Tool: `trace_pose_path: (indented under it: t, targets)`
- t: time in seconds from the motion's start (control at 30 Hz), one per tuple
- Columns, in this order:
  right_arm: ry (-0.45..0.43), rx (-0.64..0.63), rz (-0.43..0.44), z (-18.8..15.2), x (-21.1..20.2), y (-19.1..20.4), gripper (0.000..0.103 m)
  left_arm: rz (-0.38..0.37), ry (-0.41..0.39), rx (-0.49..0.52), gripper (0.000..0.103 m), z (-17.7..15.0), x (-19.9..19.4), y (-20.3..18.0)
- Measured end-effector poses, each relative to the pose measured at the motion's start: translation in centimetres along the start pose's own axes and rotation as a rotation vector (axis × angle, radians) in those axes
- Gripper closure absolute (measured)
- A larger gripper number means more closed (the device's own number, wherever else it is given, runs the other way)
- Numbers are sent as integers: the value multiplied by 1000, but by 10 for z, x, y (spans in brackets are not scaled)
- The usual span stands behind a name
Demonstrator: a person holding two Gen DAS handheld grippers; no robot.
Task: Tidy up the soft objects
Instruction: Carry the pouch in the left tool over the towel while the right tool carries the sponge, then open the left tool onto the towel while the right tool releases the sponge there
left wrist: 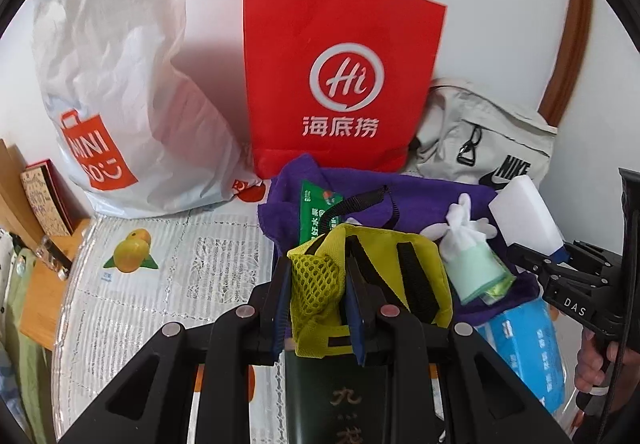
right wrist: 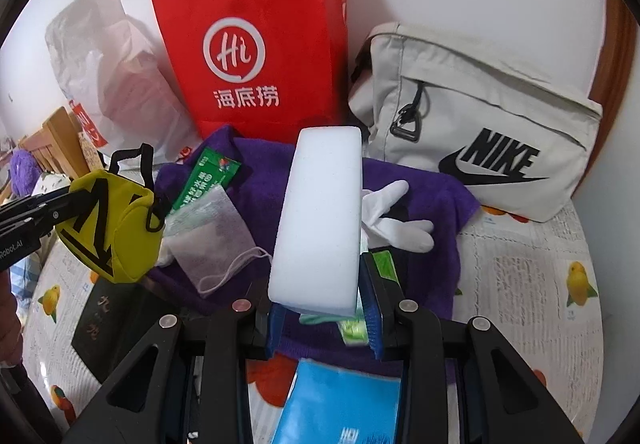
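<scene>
Standing its long axis toward the red paper bag [right wrist: 256,56] straight ahead, the white sponge block [right wrist: 320,220] sits clamped in the right tool [right wrist: 325,318], while the left tool [left wrist: 316,308] grips a yellow pouch [left wrist: 360,276] just left of that bag's front.

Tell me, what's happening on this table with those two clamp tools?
A person is sorting soft items using a handheld gripper in each hand. The left gripper is clamped on a yellow pouch, lifted above the table. The right gripper holds a white sponge block upright. Below lie a purple towel and white glove; a red paper bag stands behind.
</scene>
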State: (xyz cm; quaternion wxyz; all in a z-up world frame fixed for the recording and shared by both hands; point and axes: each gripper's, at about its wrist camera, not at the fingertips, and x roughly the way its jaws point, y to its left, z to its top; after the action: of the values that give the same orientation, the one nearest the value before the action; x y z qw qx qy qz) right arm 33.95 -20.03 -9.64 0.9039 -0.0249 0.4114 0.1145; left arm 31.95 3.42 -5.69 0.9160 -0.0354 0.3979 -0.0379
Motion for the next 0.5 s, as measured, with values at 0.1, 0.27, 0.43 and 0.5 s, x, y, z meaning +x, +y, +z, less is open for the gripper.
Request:
trace_pose_path:
  t: [0.1,0.27,0.43,0.5]
  targets:
    - [25,-16,6,5,13,-1,69,-12,36,-5,79,6,16,3]
    - [71,-25,35,10,34,1,69,-21,92,-2,79,15,45,-2]
    - [126,-64,77,11,57,9,69,-32,131,-8,79,25,71,-9]
    - [145,-60,74,10,65,7,69,-29,144,-1,79,28,81,-13]
